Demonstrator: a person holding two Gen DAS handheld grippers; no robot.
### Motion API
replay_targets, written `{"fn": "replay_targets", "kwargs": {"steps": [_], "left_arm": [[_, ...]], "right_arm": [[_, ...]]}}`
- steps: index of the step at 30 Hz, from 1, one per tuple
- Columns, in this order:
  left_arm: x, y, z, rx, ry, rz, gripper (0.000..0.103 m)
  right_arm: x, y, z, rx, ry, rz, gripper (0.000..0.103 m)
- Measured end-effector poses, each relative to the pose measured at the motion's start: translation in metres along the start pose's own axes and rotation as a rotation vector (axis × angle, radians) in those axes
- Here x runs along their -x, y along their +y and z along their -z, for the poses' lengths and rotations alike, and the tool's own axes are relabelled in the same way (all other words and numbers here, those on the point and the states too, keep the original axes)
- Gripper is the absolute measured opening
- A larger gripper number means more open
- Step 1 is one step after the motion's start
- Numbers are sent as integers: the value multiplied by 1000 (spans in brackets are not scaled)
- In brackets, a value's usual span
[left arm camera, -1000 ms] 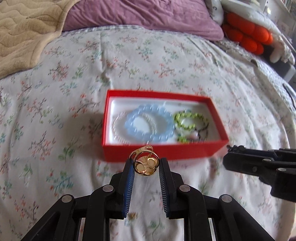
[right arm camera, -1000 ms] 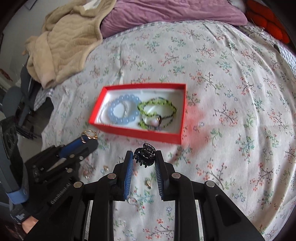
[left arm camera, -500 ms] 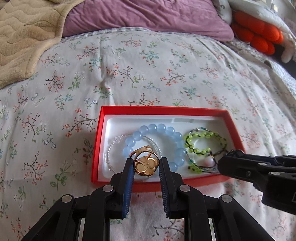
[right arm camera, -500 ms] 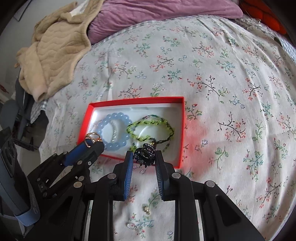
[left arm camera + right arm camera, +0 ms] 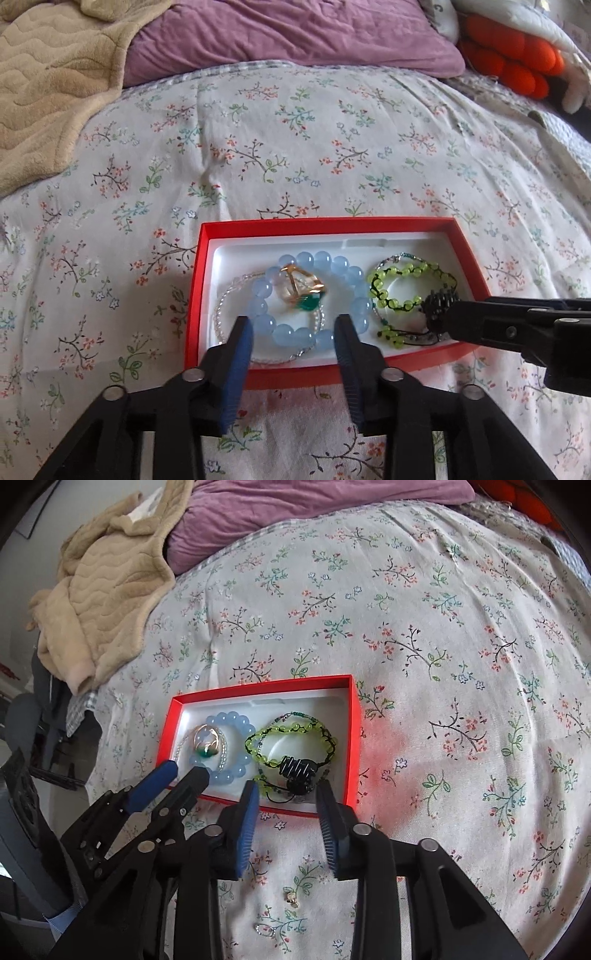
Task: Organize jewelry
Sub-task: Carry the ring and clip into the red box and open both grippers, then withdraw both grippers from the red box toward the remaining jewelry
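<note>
A red box (image 5: 195,280) (image 5: 352,738) with a white lining lies on the flowered bedspread. In it are a blue bead bracelet (image 5: 354,277) (image 5: 236,771), a clear bead string and a green bead bracelet (image 5: 406,304) (image 5: 295,727). A gold ring with a green stone (image 5: 303,288) (image 5: 208,744) sits blurred inside the blue bracelet, free of my left gripper (image 5: 293,332) (image 5: 186,770), whose jaws are opening. A black hair claw (image 5: 297,773) (image 5: 439,306) rests on the green bracelet, just beyond my right gripper (image 5: 286,799), whose jaws are opening with nothing between them.
A beige blanket (image 5: 107,602) and a purple pillow (image 5: 288,33) lie at the far side of the bed. Orange plush (image 5: 513,55) sits at the far right. Two small earrings (image 5: 291,897) (image 5: 264,928) lie on the bedspread under my right gripper.
Both grippers moved over the red box's near edge. The left one let go of the gold ring and the right one let go of the black hair claw; both pieces now lie in the box.
</note>
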State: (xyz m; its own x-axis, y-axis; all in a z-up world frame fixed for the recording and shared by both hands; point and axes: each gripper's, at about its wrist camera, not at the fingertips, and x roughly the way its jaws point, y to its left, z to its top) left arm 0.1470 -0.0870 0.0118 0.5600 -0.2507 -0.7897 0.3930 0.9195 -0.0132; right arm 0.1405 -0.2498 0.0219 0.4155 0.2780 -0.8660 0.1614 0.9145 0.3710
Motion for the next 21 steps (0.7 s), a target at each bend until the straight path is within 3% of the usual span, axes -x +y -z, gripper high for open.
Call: {"fn": "replay_targets", "kwargs": {"steps": [14,21], "left_arm": [[37,-6,17,-46,-7,-26,68],[51,3,35,-36,49,-10,76]], "right_arm": [[37,4,21,51,-32,10,55],[45,1,40,75,-19,46,59]]}}
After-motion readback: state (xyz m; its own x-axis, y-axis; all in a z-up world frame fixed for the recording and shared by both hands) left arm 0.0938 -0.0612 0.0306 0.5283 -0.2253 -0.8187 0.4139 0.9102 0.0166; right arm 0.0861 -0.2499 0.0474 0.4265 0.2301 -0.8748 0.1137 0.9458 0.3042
